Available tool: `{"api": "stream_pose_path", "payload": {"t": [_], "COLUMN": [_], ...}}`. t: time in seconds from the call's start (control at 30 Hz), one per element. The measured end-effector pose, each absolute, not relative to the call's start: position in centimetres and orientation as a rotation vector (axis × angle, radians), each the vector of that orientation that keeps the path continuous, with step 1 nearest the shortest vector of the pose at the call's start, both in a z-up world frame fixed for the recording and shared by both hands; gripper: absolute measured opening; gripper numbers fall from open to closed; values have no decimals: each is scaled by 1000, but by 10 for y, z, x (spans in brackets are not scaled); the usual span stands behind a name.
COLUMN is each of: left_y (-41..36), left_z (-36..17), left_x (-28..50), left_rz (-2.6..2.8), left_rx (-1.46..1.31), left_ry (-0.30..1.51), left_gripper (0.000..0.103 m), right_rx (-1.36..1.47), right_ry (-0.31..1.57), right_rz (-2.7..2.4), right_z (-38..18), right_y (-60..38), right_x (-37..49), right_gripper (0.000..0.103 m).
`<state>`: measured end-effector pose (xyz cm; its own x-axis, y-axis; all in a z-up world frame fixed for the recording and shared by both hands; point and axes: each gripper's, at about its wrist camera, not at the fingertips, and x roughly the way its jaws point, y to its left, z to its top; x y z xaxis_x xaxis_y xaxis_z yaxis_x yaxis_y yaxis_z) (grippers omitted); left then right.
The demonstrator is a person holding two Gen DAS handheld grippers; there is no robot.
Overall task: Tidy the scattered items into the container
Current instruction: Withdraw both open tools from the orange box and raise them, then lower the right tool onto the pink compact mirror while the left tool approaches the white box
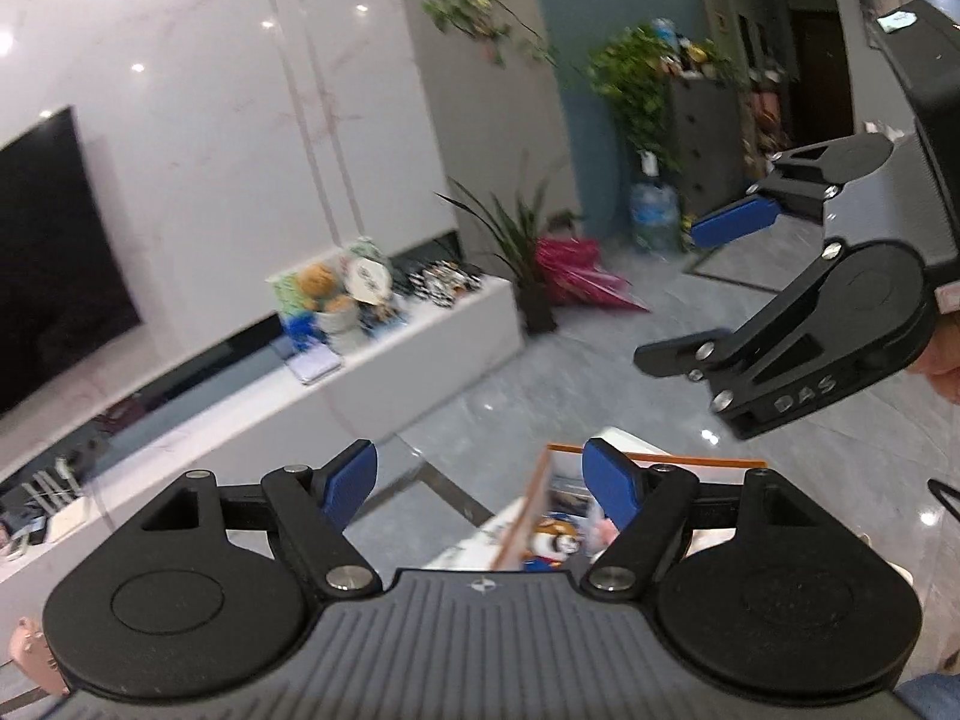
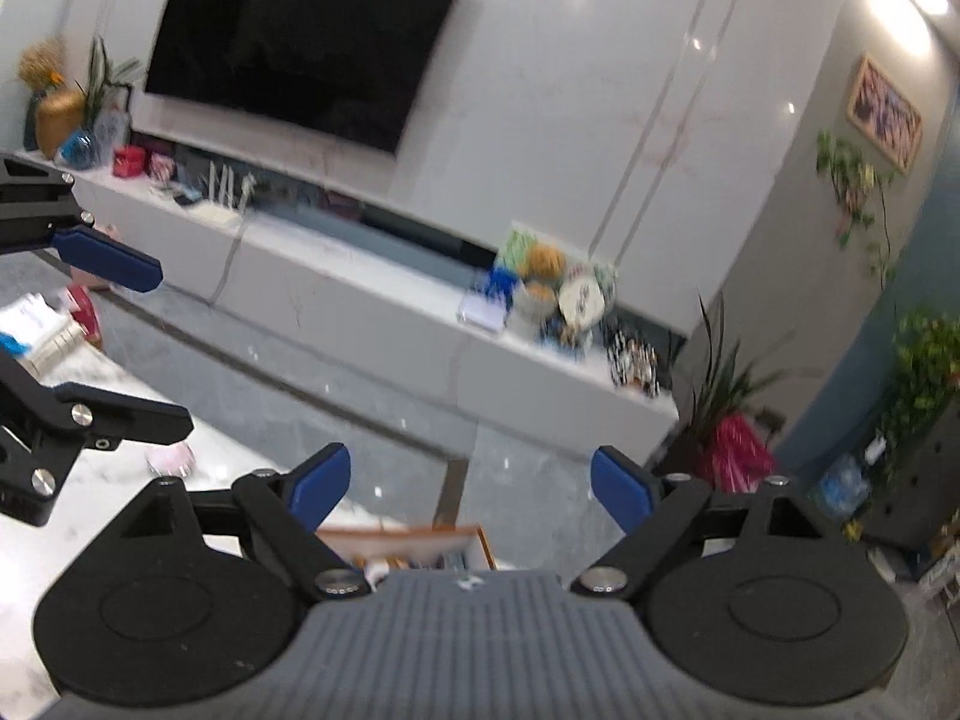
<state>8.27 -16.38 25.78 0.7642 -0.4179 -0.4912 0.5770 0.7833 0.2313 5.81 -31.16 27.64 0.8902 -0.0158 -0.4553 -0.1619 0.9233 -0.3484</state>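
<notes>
Left wrist view: left gripper (image 1: 480, 489) is tilted slightly down over the far edge of a white marble table (image 1: 474, 546), blue pads (image 1: 351, 483) wide apart, nothing between them. Just under the right-hand pad sits the container (image 1: 543, 516) — an orange-edged box with colourful items inside, contents too blurred to name. Right gripper (image 1: 702, 291) hangs in the air at upper right, rolled on its side, jaws apart and empty; part of a hand (image 1: 942, 360) shows behind it. This view alone shows a grey drawer cabinet (image 1: 702, 138), a water jug (image 1: 654, 213) and a pink umbrella (image 1: 576, 279) on the floor. Right wrist view: right gripper (image 2: 471, 489) is pitched the same way, pads spread, empty; the container's orange rim (image 2: 414, 534) peeks out just below it. Left gripper (image 2: 156, 348) enters from the left edge, jaws apart. Only here — the full TV (image 2: 300, 36), a pink item (image 2: 171, 459) lying loose on the table and a stack of papers (image 2: 42, 324) at the left.
</notes>
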Motion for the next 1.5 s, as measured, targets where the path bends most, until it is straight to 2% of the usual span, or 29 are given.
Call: {"api": "stream_pose_path", "payload": {"t": [0.23,0.5,0.8,1.07,1.23,1.5], "left_y": [-107,-35,62,137,160,173], "left_z": [271,250,197,107,50,4], "left_x": [67,75,94,110,120,123], "left_rz": [-472,-379,-273,-176,-116,-12], "left_rx": [363,309,202,63,40,-21], "left_ry": [430,479,578,682,753,807], "left_gripper": [89,89,89,89,89,89], "right_rx": [-408,-411,-407,-404,-412,-391], "right_ry": [405,425,486,574,635,693], "right_rz": [143,221,317,354,365,366], "right_z": [308,287,235,170,124,54], "right_y": [-258,-196,-126,-80,-59,-43], "right_x": [45,61,105,156,183,226], "right_gripper": [91,92,92,92,92,92]}}
